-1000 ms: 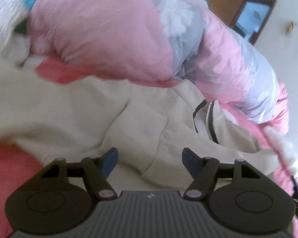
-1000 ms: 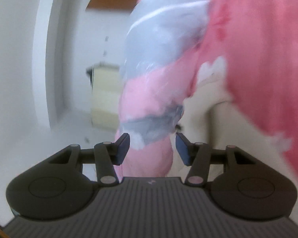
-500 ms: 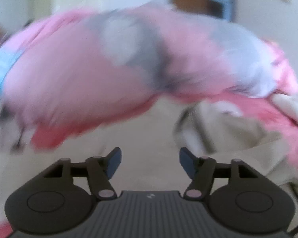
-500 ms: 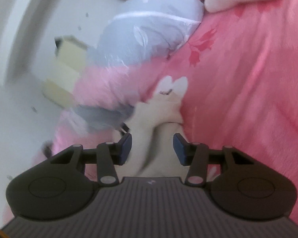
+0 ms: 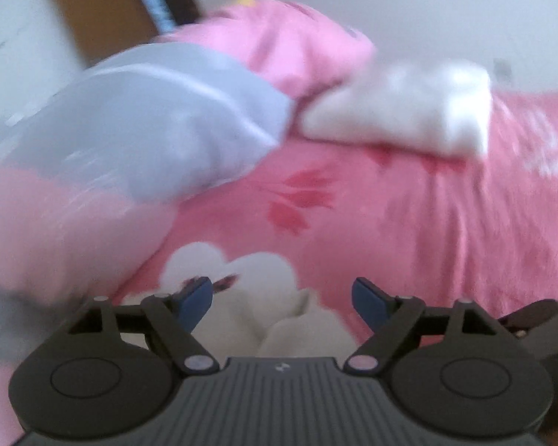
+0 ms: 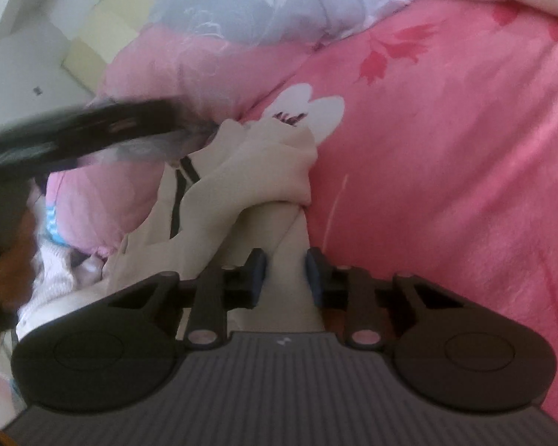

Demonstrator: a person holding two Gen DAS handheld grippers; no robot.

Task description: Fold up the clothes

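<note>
A cream zip jacket (image 6: 264,171) lies bunched on the pink bedsheet (image 6: 446,186), its dark zipper showing on the left. My right gripper (image 6: 286,275) is closing, and a gathered strip of the cream fabric fills the gap between its blue pads (image 6: 259,275). My left gripper (image 5: 282,297) stands wide, its jaws still opening, above a cream fold of the jacket (image 5: 279,323) that neither pad touches. In the right wrist view a dark blurred bar (image 6: 82,130) crosses the upper left; it looks like the left tool in motion.
A puffy pink and grey quilt (image 5: 160,126) rises on the left of the bed. A white fluffy blanket (image 5: 401,111) lies at the far right. Flower prints mark the pink sheet (image 5: 446,241). A brown door and pale wall stand behind. Beige boxes (image 6: 104,33) sit on the floor.
The left view swung from the spread jacket across the quilt to the sheet, and its jaws widened. The right gripper rolled, and its jaws narrowed around the cream fabric.
</note>
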